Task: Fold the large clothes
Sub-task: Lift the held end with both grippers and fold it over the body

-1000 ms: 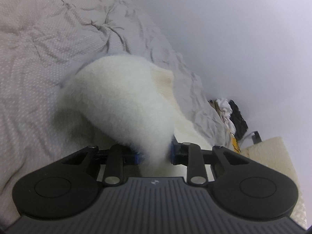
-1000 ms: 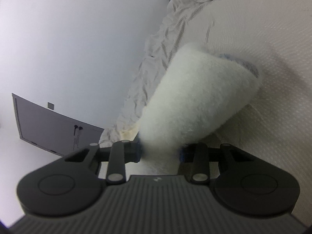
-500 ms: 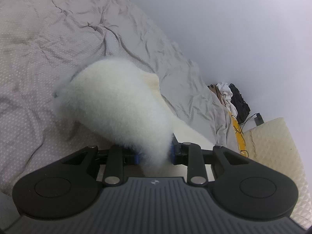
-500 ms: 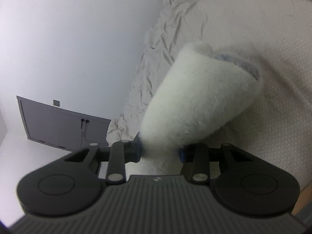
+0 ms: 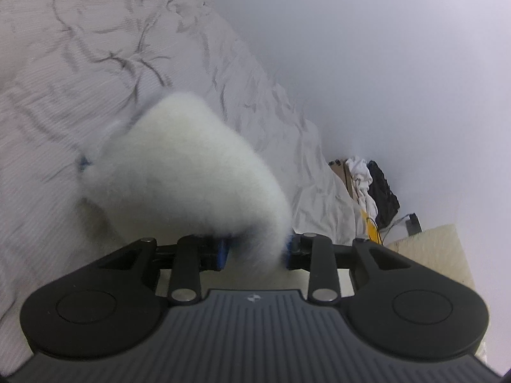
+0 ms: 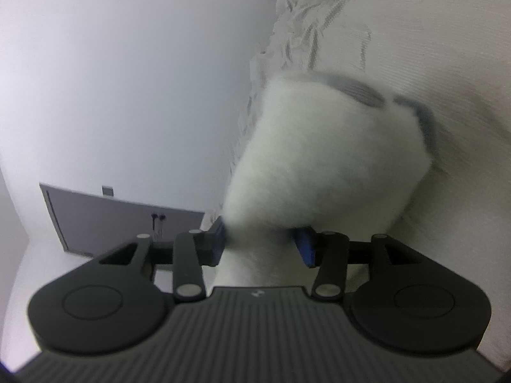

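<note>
Two pairs of black tongs, each with blue pads, share one thick white fleecy garment [image 5: 191, 175] — a fluffy, long-piled piece of clothing, bunched into a rounded bulk and blurred at its edges. It stretches out from each pair over a bed under a crumpled pale grey sheet [image 5: 80, 48]; whether its far end rests on that sheet cannot be told.

The left tongs [image 5: 255, 250] stand partly apart, their jaws having just been opening, with a fold of the fleece filling the gap and pressed by both pads. The right tongs [image 6: 263, 244] are spread somewhat wider, also having just been opening, and the white pile fills the space between their pads as well — a grey lining [image 6: 357, 87] shows at the garment's far edge.

Farther off, in the left view, a heap of white and black clothes [image 5: 373, 185] lies beyond the bed's end, beside a cream quilted pad [image 5: 431, 255]. A plain white wall [image 6: 127, 79] rises behind, with a grey panel [image 6: 111, 220] in the right view.
</note>
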Demonstrator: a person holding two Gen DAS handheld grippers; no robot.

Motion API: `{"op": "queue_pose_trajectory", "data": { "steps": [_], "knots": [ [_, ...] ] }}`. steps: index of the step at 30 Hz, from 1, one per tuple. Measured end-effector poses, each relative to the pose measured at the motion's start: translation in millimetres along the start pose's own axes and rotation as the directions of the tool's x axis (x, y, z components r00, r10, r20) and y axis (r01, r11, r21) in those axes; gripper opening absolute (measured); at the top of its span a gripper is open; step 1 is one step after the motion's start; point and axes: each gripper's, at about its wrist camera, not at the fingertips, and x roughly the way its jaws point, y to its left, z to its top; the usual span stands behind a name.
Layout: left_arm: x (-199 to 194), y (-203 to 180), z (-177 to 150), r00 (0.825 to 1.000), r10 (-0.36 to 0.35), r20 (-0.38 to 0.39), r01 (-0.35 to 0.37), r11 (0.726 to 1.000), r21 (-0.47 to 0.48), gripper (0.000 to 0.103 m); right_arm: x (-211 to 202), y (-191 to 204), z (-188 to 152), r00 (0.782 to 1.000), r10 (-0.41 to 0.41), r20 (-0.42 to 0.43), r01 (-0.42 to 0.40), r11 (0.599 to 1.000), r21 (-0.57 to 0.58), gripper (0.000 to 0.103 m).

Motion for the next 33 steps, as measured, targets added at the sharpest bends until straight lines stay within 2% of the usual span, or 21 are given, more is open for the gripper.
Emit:
{"op": "queue_pose_trajectory", "data": {
  "steps": [8, 18, 21, 28, 31, 33],
  "knots": [
    [73.8, -4.3, 26.3, 1.0, 0.012, 0.0, -0.012, 0.996, 0.094, 0.038, 54.7, -5.5, 28.3, 0.999, -0.02, 0.027, 0.02, 1.0, -0.018, 0.051],
    [156.0, 25.5, 44.2, 0.999, -0.034, -0.002, 0.034, 0.99, 0.133, 0.04, 116.6, -50.4, 64.5, 0.998, -0.067, 0.019, 0.068, 0.998, -0.014, 0.046],
    [170.2, 29.8, 48.2, 0.999, -0.045, -0.002, 0.045, 0.986, 0.162, 0.041, 129.8, -57.7, 68.5, 0.998, -0.066, 0.012, 0.066, 0.997, -0.027, 0.046],
    [181.4, 36.8, 54.3, 0.997, -0.076, -0.02, 0.078, 0.982, 0.174, 0.042, 137.9, -48.5, 64.8, 0.996, -0.084, 0.002, 0.083, 0.985, -0.154, 0.046],
    [174.7, 35.9, 56.5, 0.995, -0.098, -0.033, 0.102, 0.979, 0.177, 0.048, 133.9, -41.5, 57.9, 0.996, -0.093, 0.004, 0.091, 0.97, -0.224, 0.048],
    [168.3, 36.1, 56.9, 0.994, -0.105, -0.043, 0.111, 0.977, 0.18, 0.057, 130.3, -34.2, 51.1, 0.995, -0.099, 0.002, 0.095, 0.954, -0.283, 0.049]
  ]
}}
